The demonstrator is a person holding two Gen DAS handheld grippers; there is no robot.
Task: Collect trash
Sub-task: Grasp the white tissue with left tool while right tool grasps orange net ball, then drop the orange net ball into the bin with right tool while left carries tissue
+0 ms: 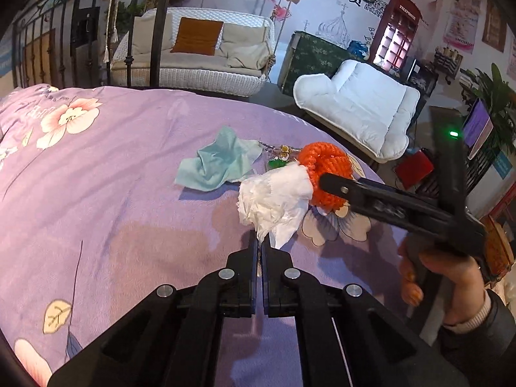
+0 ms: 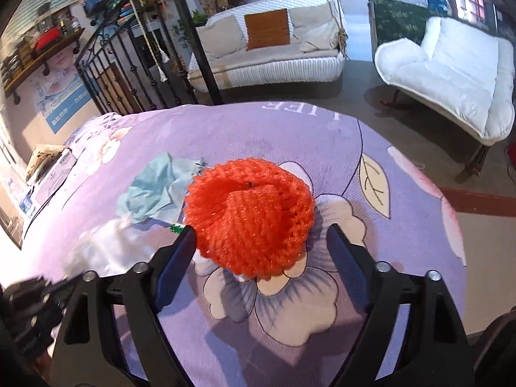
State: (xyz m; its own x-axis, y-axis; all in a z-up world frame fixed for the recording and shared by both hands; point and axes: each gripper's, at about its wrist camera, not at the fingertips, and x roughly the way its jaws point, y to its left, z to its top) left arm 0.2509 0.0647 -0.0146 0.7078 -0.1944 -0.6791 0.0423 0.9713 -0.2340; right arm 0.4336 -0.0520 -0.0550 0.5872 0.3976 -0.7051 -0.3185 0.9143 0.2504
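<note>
My left gripper (image 1: 260, 242) is shut on a crumpled white tissue (image 1: 277, 200) and holds it just above the purple floral bedspread (image 1: 129, 200). An orange foam fruit net (image 2: 250, 216) lies on the bedspread; it also shows in the left wrist view (image 1: 325, 164). My right gripper (image 2: 261, 235) is open with its fingers on either side of the net, not closed on it. A crumpled teal cloth (image 1: 219, 161) lies to the left of the net, also in the right wrist view (image 2: 154, 190). A small colourful wrapper (image 1: 280, 156) lies between the cloth and the net.
The bedspread (image 2: 322, 135) covers a bed with a black iron frame (image 1: 64, 48) at the far side. A white wicker swing sofa (image 1: 193, 54) and a white padded lounger (image 1: 361, 109) stand beyond the bed. A red bin (image 1: 412, 167) sits on the floor to the right.
</note>
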